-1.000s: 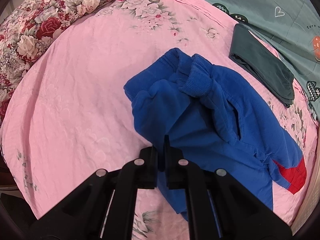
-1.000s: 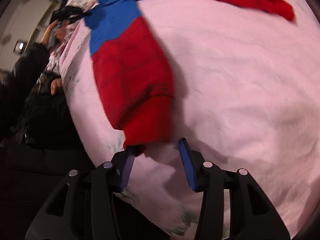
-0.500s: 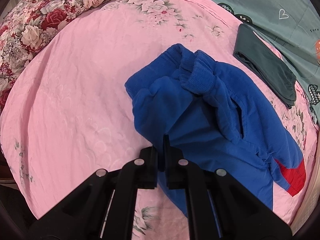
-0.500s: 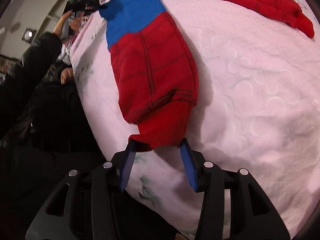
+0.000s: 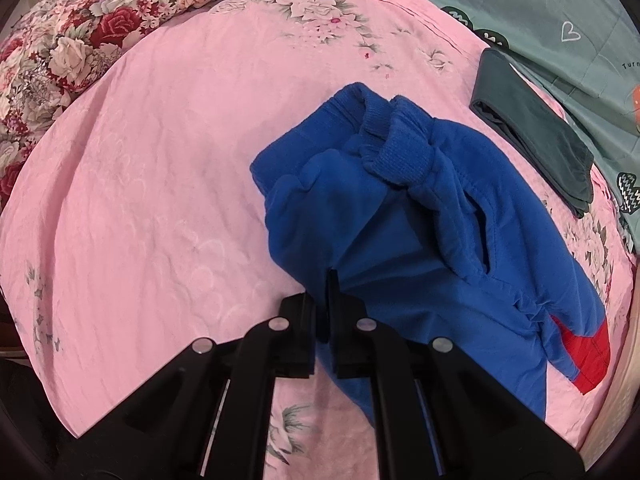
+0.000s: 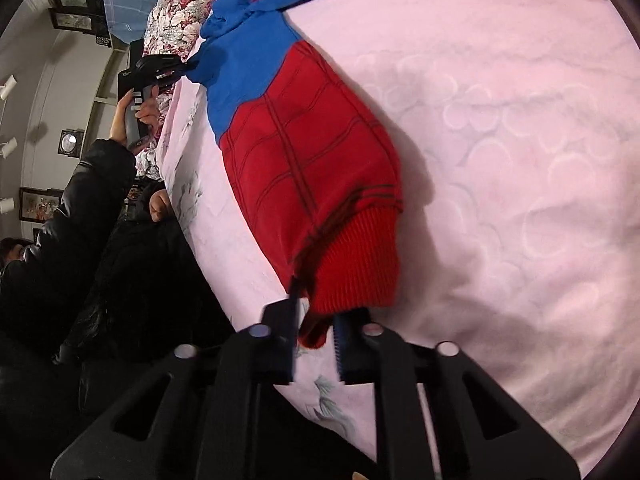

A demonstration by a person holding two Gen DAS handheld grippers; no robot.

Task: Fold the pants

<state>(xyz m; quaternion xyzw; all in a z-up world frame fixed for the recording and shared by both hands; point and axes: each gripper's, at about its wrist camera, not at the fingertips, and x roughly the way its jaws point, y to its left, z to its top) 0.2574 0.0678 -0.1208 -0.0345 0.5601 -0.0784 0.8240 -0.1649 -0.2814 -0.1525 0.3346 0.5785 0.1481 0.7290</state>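
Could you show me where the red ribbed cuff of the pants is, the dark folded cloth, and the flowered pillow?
red ribbed cuff (image 6: 354, 264): right wrist view, on the knit band at the leg's end.
dark folded cloth (image 5: 528, 128): left wrist view, on its flat top.
flowered pillow (image 5: 80, 28): left wrist view, on its rose print.

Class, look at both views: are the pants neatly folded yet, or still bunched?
Still bunched. The pants lie rumpled on the pink bedsheet, waistband crumpled, one red leg stretched out.
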